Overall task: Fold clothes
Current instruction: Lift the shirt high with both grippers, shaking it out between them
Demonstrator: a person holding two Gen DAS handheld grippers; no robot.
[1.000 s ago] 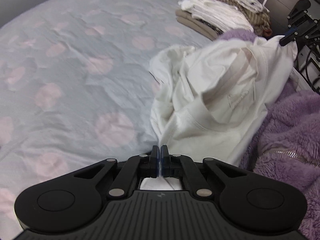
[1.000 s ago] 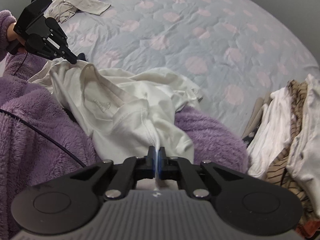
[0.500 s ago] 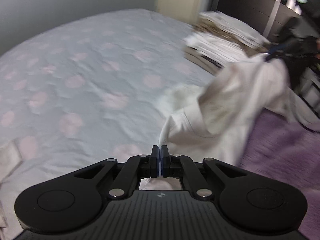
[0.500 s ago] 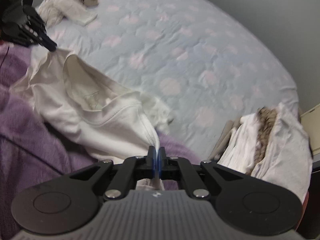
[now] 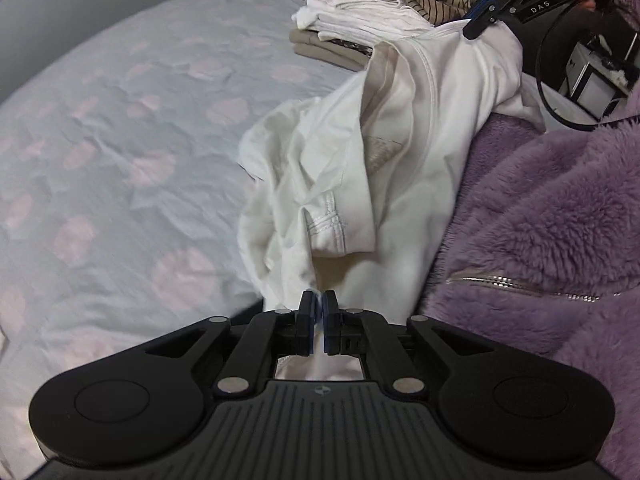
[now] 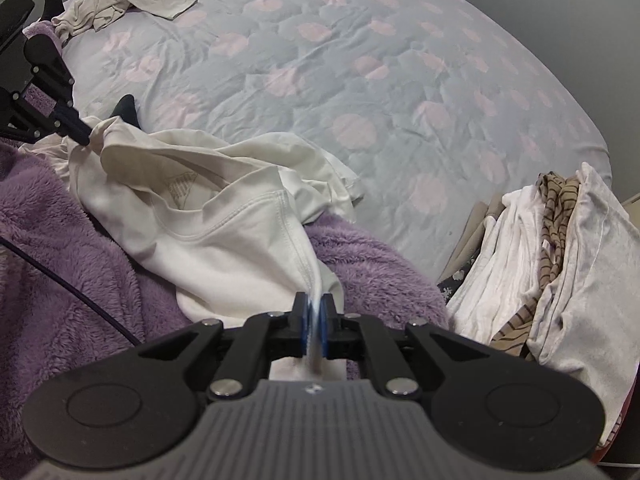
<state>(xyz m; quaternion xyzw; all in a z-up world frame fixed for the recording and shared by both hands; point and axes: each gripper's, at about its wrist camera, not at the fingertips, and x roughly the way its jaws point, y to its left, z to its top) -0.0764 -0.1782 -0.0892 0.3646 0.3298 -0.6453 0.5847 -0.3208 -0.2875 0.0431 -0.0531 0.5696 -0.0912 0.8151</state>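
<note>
White cotton strung between both tools: the left gripper (image 5: 318,295) has its jaws pinching one edge of the white T-shirt (image 5: 404,128), which sags over the purple fleece (image 5: 552,200) at the bed (image 5: 120,128) edge. Over on the right, the right gripper (image 6: 315,300) has its jaws clamped on the opposite edge, folded stack (image 6: 560,264) just beside.

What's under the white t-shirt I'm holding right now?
The white t-shirt, pinched by the left gripper and right gripper, drapes over the purple fleece robe, its far end on the bedspread. Anything beneath its folds is hidden.
</note>
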